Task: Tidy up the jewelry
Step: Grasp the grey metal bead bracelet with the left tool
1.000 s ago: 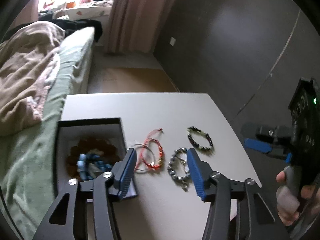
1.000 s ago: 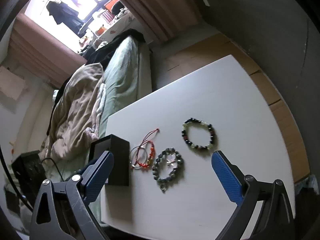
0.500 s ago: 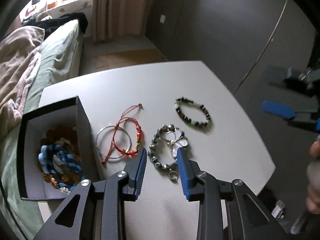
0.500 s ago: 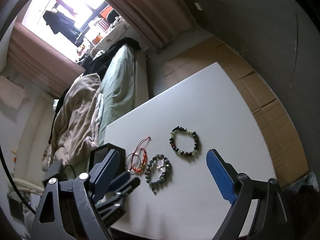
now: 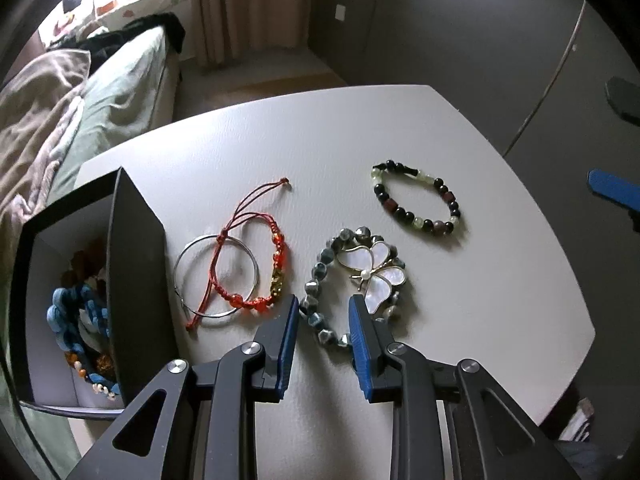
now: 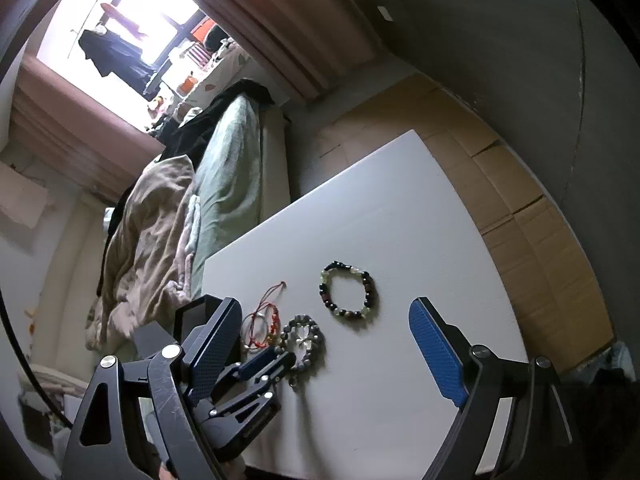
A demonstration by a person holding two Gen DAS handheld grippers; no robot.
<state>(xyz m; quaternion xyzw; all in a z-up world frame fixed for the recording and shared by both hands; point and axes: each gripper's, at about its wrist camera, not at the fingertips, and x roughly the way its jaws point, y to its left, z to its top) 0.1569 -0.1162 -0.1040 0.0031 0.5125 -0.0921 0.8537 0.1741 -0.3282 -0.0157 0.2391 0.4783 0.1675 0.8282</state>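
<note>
- Only the left wrist view shows the black box's contents and the butterfly charm.
- Left gripper, jaws just closing, straddles the grey bead bracelet's near arc, unpinched, on the white table.
- Right gripper hangs wide, empty.
- Red cord bracelet lies lengthwise away from the camera.

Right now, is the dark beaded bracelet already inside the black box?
No, the dark beaded bracelet lies on the white table, well apart from the black box.

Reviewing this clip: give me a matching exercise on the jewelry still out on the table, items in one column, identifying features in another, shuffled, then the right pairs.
Items:
1. grey bead bracelet
2. red cord bracelet
3. dark bead bracelet
4. silver ring

Features:
A. nearest the black box
B. butterfly brooch lying on it
C. pale green beads mixed in
D. cord crosses over the metal hoop

Pairs: 1-B, 2-D, 3-C, 4-A
</note>
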